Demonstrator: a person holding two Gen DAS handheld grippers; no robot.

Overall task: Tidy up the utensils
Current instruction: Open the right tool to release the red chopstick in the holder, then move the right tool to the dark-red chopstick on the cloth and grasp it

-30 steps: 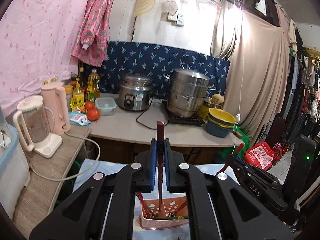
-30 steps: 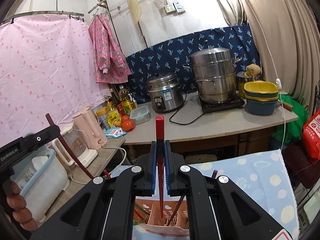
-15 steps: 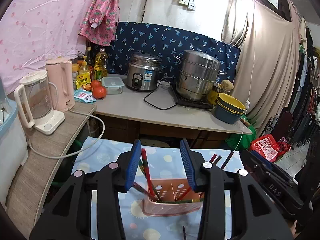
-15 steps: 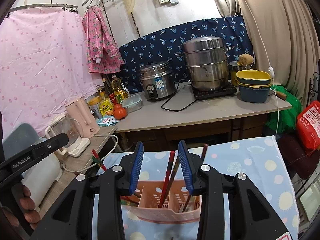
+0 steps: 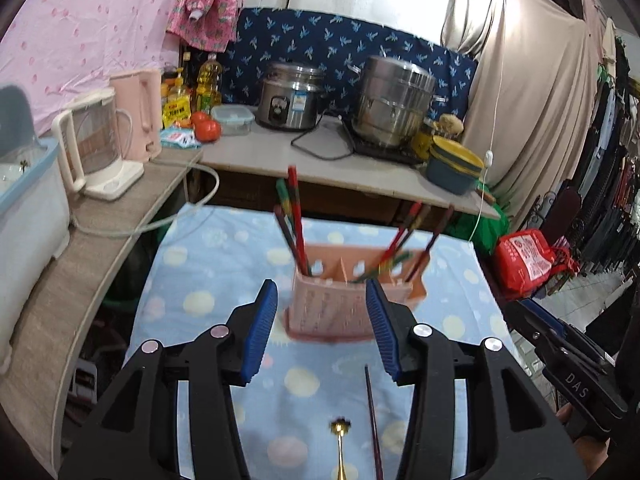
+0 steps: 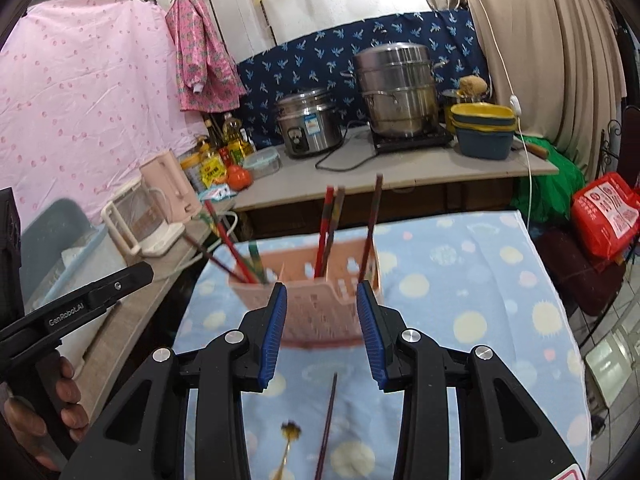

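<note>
Both grippers over the table, nothing held.

The left gripper has its fingers still opening, empty; the right gripper stands part open, also empty. The pink basket of chopsticks sits just beyond both. A loose chopstick and gold spoon lie on the cloth, nearer than the fingertips.
</note>
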